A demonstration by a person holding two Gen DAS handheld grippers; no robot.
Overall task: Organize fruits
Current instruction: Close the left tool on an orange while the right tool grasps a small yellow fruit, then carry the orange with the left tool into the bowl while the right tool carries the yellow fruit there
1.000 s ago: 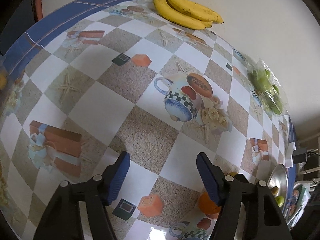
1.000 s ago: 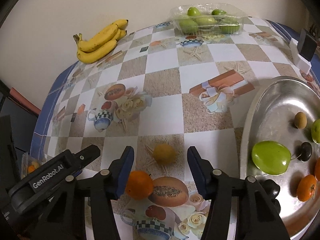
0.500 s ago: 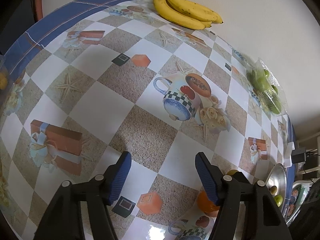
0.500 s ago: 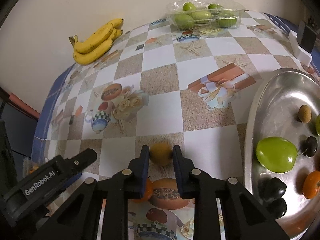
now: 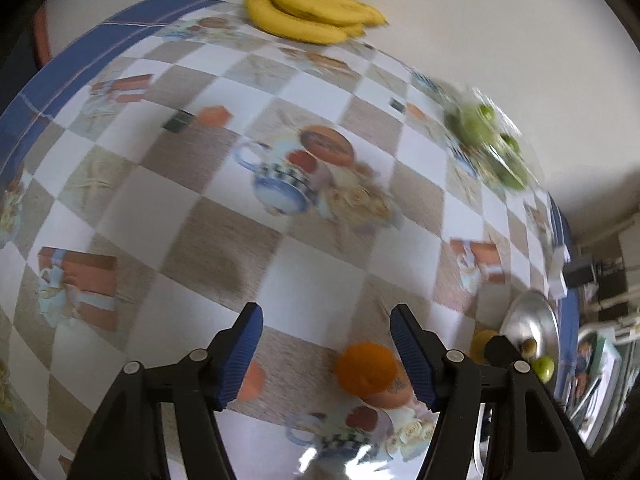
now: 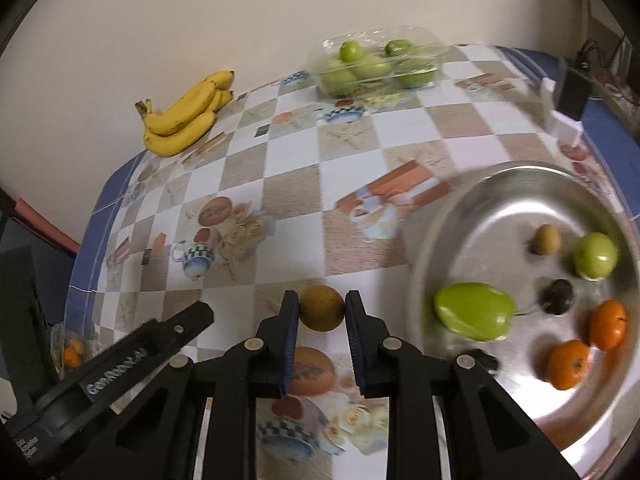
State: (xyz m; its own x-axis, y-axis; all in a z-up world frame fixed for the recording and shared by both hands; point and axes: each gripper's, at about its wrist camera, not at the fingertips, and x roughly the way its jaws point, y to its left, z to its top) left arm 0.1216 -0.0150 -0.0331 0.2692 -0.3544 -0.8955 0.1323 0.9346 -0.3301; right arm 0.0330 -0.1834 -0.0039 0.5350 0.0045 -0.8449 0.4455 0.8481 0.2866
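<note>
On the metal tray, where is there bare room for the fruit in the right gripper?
The right gripper is shut on a yellow-brown fruit. The tray is bare across its far-left part, bordered by its rim, the brown fruit and the green mango. Its near-right side, around the oranges, is crowded.

white "genrobot.ai" lettering, blurred, runs along the black body of the left hand-held gripper (image 6: 132, 354).
</note>
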